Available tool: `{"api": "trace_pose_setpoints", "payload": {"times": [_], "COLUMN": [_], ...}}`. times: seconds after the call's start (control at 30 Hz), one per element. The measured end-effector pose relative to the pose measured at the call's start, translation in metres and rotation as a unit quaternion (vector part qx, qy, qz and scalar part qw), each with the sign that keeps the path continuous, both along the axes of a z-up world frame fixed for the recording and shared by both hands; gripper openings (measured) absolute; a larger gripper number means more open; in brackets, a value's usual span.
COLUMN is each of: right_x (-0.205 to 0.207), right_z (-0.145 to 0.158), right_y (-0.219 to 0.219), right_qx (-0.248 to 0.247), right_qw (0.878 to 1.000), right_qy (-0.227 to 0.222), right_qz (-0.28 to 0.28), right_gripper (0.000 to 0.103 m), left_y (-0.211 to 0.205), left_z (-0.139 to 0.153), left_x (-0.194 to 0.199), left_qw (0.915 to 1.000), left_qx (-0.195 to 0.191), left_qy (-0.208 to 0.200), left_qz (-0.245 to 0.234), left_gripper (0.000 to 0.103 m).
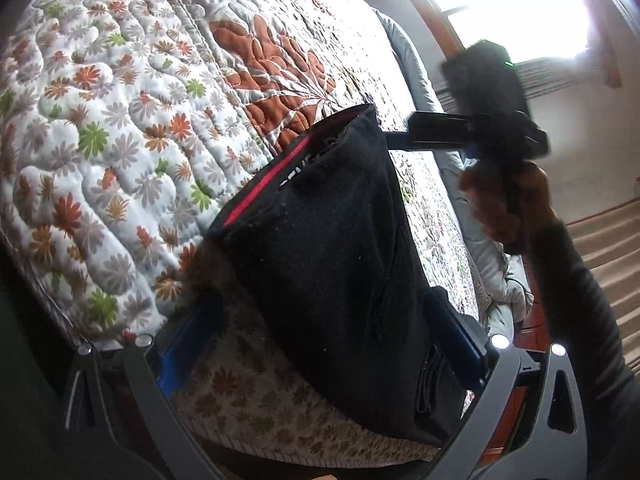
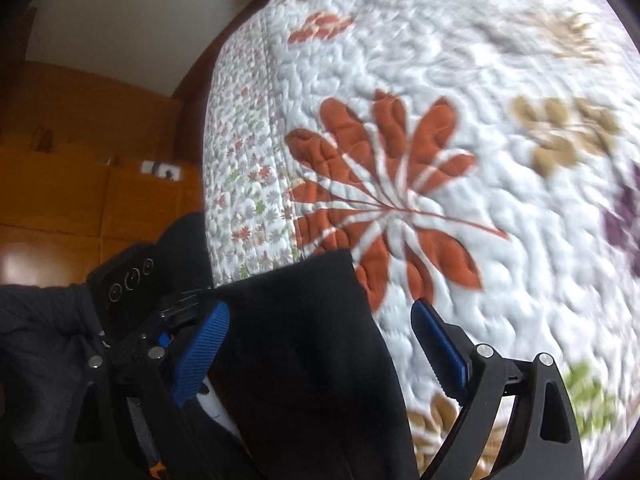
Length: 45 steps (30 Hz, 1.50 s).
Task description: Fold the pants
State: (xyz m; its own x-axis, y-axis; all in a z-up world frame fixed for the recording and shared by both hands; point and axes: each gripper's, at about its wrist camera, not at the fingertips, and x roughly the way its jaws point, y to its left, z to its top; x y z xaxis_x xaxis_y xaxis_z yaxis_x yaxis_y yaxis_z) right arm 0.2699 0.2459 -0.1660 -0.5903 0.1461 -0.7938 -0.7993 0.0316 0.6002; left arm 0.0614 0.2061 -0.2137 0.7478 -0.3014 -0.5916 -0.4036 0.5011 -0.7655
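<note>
now the left gripper [image 1: 320, 344], a black frame with two blue ribbed pads, has its jaws wide apart. in the left wrist view the folded black pants [image 1: 340, 240] lie between the two pads; the left pad [image 1: 188, 344] stands clear of the cloth, over the quilt, and the right pad [image 1: 456, 332] is just beside the edge of the cloth, but i cannot tell if it touches. the pads do not press on the pants.

the pants are a dark, thick pile with a red stripe [image 1: 268, 176] and some white letters near the waistband. they rest on the white quilted bedspread with small orange, green and grey flowers [image 1: 120, 120], near the edge of the bed, beside a big orange leaf pattern [image 1: 276, 64].

further right in the same view, the right gripper [image 1: 436, 130] hangs above the far corner of the pants, held by a hand [image 1: 508, 200] in a dark sleeve [image 1: 580, 300]. it is blurred there.

in the right wrist view the right gripper [image 2: 320, 352] also has its jaws far apart. the corner of the pants [image 2: 304, 340] is seen between its blue pads, near the left pad [image 2: 204, 352], and the right pad [image 2: 440, 352] is over the bare quilt [image 2: 480, 60]. no pad squeezes the cloth. at the left side a wooden wardrobe [image 2: 80, 184] stands behind the bed.
</note>
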Motion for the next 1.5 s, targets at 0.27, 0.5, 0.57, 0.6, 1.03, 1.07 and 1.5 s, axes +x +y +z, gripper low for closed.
{"api": "trace_pose_setpoints", "payload": {"times": [0.27, 0.5, 0.57, 0.6, 1.03, 1.07, 1.5], "right_x": [0.020, 0.019, 0.017, 0.013, -0.006, -0.008, -0.029], "right_z": [-0.031, -0.030, -0.030, -0.034, 0.003, 0.010, 0.106], "right_y": [-0.007, -0.004, -0.003, 0.000, -0.010, -0.013, -0.078], "right_qx": [-0.031, -0.030, -0.031, -0.032, -0.013, -0.009, 0.036], "right_qw": [0.997, 0.997, 0.998, 0.998, 1.000, 1.000, 0.987], "right_qy": [0.065, 0.064, 0.062, 0.061, -0.016, -0.025, -0.149], "right_qz": [0.014, 0.013, 0.011, 0.010, -0.006, -0.007, -0.054], "right_gripper": [0.034, 0.035, 0.035, 0.036, 0.036, 0.036, 0.034], "left_y": [0.014, 0.016, 0.018, 0.019, 0.023, 0.020, -0.021], "left_z": [-0.004, 0.000, -0.001, -0.002, 0.020, 0.026, 0.093], "left_x": [-0.008, -0.006, -0.006, -0.006, -0.010, -0.009, 0.009], "left_qw": [0.9995, 0.9994, 0.9992, 0.9993, 0.9987, 0.9984, 0.9905], "left_qx": [-0.031, -0.033, -0.037, -0.033, 0.041, 0.051, 0.128], "left_qy": [-0.005, -0.012, -0.011, 0.001, 0.025, 0.021, -0.030], "left_qz": [0.000, -0.002, 0.007, 0.014, 0.015, 0.012, -0.040], "left_gripper": [0.100, 0.099, 0.093, 0.078, 0.032, 0.032, 0.027]}}
